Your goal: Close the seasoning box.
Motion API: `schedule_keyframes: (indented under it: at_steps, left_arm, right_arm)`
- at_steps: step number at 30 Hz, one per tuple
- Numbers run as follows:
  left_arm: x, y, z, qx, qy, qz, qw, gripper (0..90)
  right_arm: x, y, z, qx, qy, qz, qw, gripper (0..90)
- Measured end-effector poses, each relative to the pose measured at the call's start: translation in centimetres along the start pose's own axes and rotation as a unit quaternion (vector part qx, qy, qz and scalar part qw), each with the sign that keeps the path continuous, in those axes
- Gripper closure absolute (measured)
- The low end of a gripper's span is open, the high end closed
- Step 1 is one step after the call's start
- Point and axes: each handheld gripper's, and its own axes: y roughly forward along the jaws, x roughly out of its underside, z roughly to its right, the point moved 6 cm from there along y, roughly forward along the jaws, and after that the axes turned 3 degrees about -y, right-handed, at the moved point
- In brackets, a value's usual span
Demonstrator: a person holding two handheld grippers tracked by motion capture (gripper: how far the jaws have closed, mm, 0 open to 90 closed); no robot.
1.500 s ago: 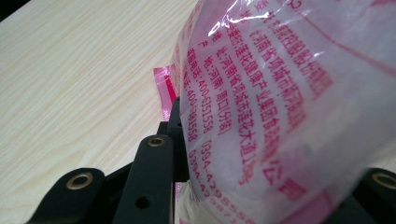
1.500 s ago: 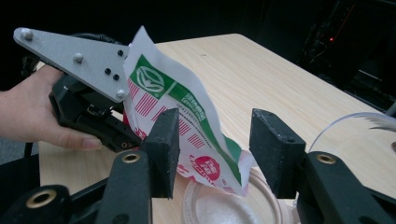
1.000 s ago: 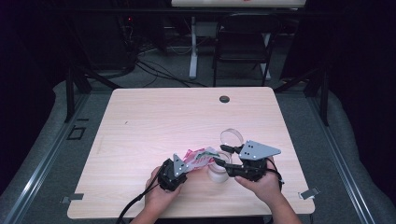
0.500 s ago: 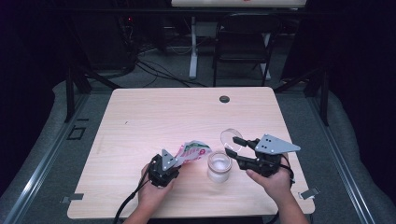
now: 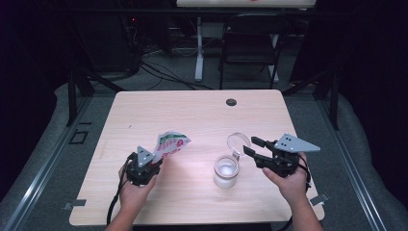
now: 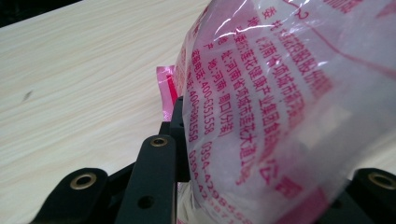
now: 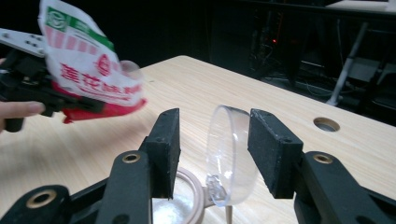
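The table (image 5: 202,120) carries a round dark grommet (image 5: 231,102) near its far edge, well apart from the work. A black chair (image 5: 250,45) and a white post (image 5: 198,48) stand on the floor beyond. The glass jar (image 5: 226,171) stands upright between the two hands, its clear hinged lid (image 5: 238,142) swung open and tilted. This lid sits between the jaws of the right gripper (image 5: 251,147); the jaws are spread and do not touch it, having just closed slightly. The left gripper (image 5: 153,161) is clenched on the pouch (image 5: 169,144), held above the table, left of the jar. The pouch is glossy white plastic with red print and a green band
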Motion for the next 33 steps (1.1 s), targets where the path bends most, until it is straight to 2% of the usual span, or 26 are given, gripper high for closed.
schedule_keyframes:
  at_steps: [6,9,13,16,19,26,30,33]
  left_arm:
    - [1.7,-1.3,-3.1,-0.035,-0.021,-0.006,0.9991,72.1]
    - [2.6,-1.7,-4.6,-0.060,-0.034,-0.004,0.9976,72.0]
    - [3.6,-2.1,-6.4,-0.081,-0.069,0.000,0.9943,72.0]
    - [4.2,-2.3,-7.8,-0.107,-0.080,-0.005,0.9910,72.0]
    - [5.0,-2.4,-8.9,-0.121,-0.096,-0.014,0.9879,72.0]
    - [6.1,-2.1,-10.0,-0.160,-0.095,-0.034,0.9819,71.5]
    - [6.5,-1.8,-10.2,-0.183,-0.079,-0.046,0.9788,70.6]
    - [6.8,-1.6,-10.2,-0.186,-0.074,-0.054,0.9782,69.9]
  right_arm:
    - [0.5,0.4,0.7,0.004,0.016,-0.004,0.9999,50.4]
    - [0.8,0.7,0.8,0.005,0.019,-0.008,0.9998,50.1]
    - [1.1,1.1,0.8,0.003,0.021,-0.015,0.9997,49.7]
    - [1.2,1.3,0.9,0.003,0.021,-0.016,0.9996,49.4]
    - [1.3,1.5,1.0,0.006,0.023,-0.018,0.9996,49.4]
    - [1.5,1.9,1.1,0.009,0.024,-0.021,0.9994,49.3]
    - [1.9,2.2,1.2,0.014,0.026,-0.028,0.9992,49.4]
    - [1.9,2.3,1.3,0.016,0.029,-0.028,0.9990,49.4]
